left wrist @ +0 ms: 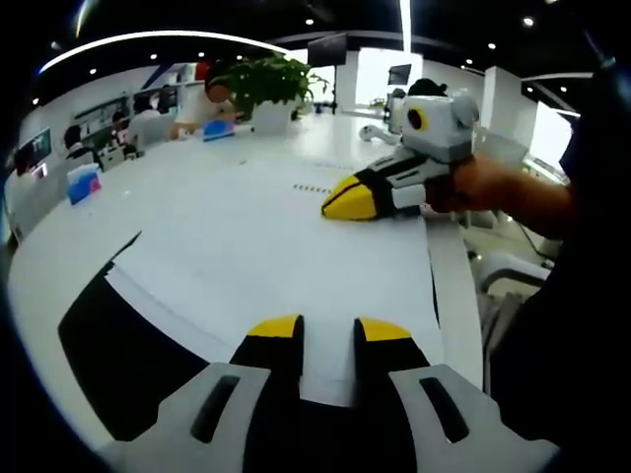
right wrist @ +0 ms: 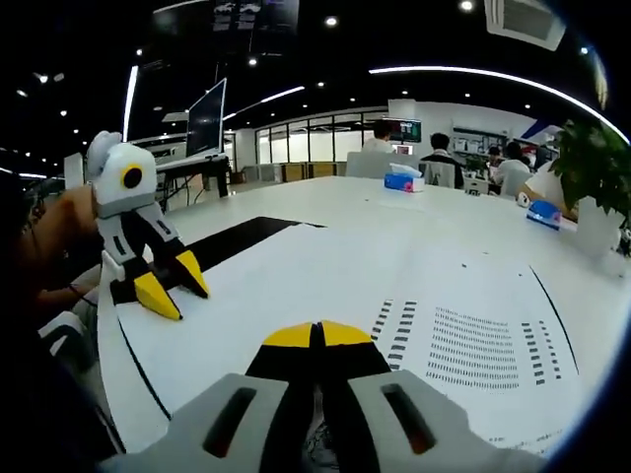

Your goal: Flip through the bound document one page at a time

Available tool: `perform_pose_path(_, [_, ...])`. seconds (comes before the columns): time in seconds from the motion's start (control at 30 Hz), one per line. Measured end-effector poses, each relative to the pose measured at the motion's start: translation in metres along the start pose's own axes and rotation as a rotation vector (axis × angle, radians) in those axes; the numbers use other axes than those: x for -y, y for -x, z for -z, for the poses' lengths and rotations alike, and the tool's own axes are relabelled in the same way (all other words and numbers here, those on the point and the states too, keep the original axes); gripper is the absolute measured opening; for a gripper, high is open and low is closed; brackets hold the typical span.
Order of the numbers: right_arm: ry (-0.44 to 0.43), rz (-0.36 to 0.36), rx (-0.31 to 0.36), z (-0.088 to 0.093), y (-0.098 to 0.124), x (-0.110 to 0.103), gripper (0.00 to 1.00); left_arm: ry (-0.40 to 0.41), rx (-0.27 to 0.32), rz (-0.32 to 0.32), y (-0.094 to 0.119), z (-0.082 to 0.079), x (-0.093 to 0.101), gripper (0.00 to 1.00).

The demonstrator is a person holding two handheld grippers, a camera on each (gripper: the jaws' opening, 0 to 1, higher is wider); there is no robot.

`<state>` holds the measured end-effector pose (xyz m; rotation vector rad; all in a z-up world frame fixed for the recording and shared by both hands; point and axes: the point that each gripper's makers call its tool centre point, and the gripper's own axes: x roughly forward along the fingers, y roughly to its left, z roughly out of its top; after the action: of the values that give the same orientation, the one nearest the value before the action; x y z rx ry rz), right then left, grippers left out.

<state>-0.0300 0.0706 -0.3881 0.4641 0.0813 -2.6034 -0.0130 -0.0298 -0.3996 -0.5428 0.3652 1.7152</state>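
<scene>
Left gripper view, document: bound document (left wrist: 256,256) lies open and flat on the white table (left wrist: 325,138), straight ahead of the left gripper (left wrist: 328,330); black cover edge shows at lower left.
Left gripper: jaws apart with a clear gap, nothing between them, tips low over the near blank page.
Right gripper (right wrist: 317,335): jaws together, tips meeting; whether paper is pinched, cannot tell.
Key relation: right gripper sits nearer the printed page (right wrist: 473,345), so it looks better placed to lift the next leaf.
Edges: page edge runs along the table's near side.
Room: open tabletop beyond; potted plant (left wrist: 268,84) well apart.
</scene>
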Motion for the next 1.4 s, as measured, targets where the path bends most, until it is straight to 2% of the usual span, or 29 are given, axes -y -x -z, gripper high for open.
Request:
perform_pose_path(0.27, [0.015,0.017,-0.018,0.016,0.027,-0.027,0.02,-0.003,-0.004,0.004,0.001,0.0,0.0,0.23])
perform_pose_path(0.63, [0.012,-0.001,-0.038,0.025,0.047,-0.04,0.02,0.003,0.006,0.002,0.001,0.0,0.0,0.23])
perform_pose_path(0.87, [0.008,-0.003,-0.053,0.028,0.054,-0.046,0.02,-0.001,0.006,-0.01,0.0,0.0,0.001,0.24])
perform_pose_path(1.13, [0.089,0.032,-0.055,0.03,0.055,-0.048,0.02,0.002,0.021,-0.02,0.0,0.0,0.001,0.24])
perform_pose_path(1.27, [0.024,0.012,-0.042,0.029,0.056,-0.044,0.02,0.006,0.032,-0.024,0.0,-0.001,0.001,0.24])
perform_pose_path(1.4, [0.016,0.009,-0.047,0.029,0.055,-0.046,0.02,0.003,0.032,-0.025,0.0,-0.001,0.001,0.24])
